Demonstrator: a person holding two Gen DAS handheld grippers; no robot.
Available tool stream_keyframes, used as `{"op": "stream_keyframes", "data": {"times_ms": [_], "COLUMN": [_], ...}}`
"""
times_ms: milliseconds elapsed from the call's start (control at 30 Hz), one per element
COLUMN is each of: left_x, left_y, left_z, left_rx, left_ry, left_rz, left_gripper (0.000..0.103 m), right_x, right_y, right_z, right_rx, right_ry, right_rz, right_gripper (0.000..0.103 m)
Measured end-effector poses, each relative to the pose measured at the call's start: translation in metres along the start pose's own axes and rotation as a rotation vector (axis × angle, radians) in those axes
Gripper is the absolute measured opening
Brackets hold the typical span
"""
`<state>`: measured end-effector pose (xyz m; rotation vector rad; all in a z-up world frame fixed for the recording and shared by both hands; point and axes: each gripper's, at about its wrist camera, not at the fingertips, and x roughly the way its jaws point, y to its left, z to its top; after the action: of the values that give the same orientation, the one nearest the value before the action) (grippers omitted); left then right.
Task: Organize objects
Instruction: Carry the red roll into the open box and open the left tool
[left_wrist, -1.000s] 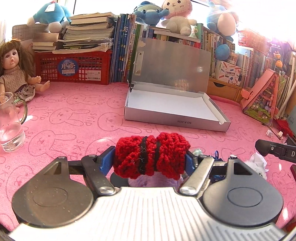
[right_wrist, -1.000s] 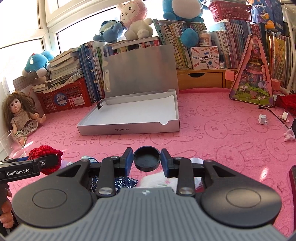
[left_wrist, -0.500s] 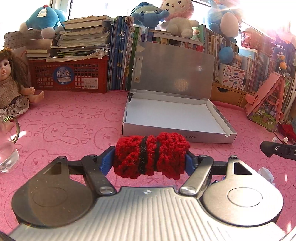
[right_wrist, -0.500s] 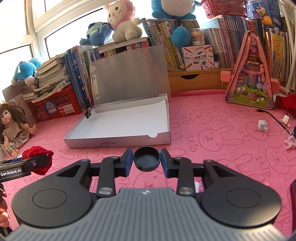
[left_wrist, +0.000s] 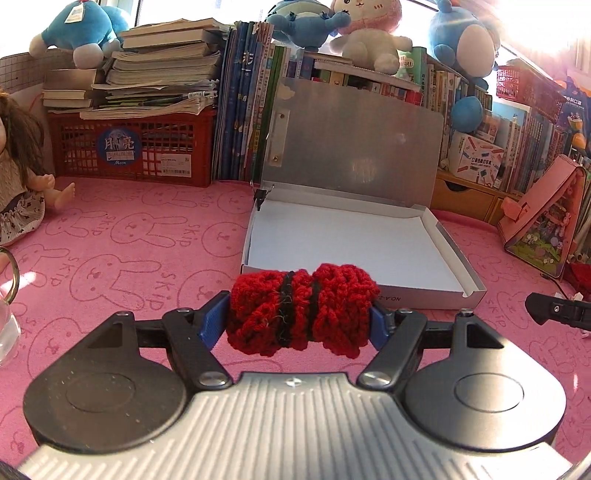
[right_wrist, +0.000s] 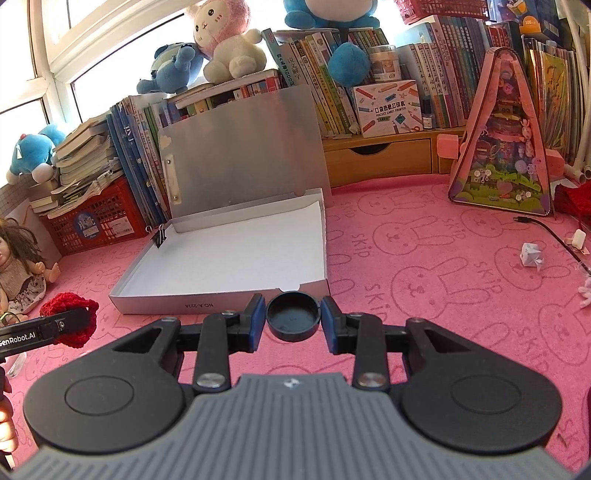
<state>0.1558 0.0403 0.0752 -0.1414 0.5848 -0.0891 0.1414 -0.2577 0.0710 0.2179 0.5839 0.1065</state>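
Left claw (left_wrist: 301, 317) squeezing a red yarn bundle (left_wrist: 301, 308), right claw (right_wrist: 293, 319) pinching a black lid (right_wrist: 293, 315), open silver box (right_wrist: 207, 301) just ahead

Left gripper (left_wrist: 300, 309): angled down and forward, blue pads (left_wrist: 212, 320) pressed on either end of a red knitted roll (left_wrist: 300, 309), jaws fairly wide. Right gripper (right_wrist: 293, 315): same downward tilt, narrow-set pads (right_wrist: 257, 322) clamped on a round black cap (right_wrist: 293, 315). Bare fingers (right_wrist: 6, 424) wrapped around the left handle, seen at the right camera's edge.
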Motion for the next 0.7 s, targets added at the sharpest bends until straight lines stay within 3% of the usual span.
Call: {"op": "stream_keyframes", "data": {"times_ms": [233, 433, 700], "left_x": [0.035, 0.055, 0.095], "left_y": [0.001, -0.006, -0.018], "left_z": [0.012, 0.029, 0.051], "left_rx": [-0.038, -0.037, -0.015], "left_ry": [0.063, 0.060, 0.076], "left_rz": [-0.025, -0.031, -0.015], "left_gripper": [0.077, 0.077, 0.077], "right_x": [0.030, 0.055, 0.108], "right_y": [0.003, 0.008, -0.009], "right_z": [0.007, 0.019, 0.043], "right_rx": [0.005, -0.010, 0.129], "right_ry": [0.059, 0.065, 0.158], "right_rz": [0.023, 0.015, 0.073], "right_gripper": [0.038, 0.038, 0.038]}}
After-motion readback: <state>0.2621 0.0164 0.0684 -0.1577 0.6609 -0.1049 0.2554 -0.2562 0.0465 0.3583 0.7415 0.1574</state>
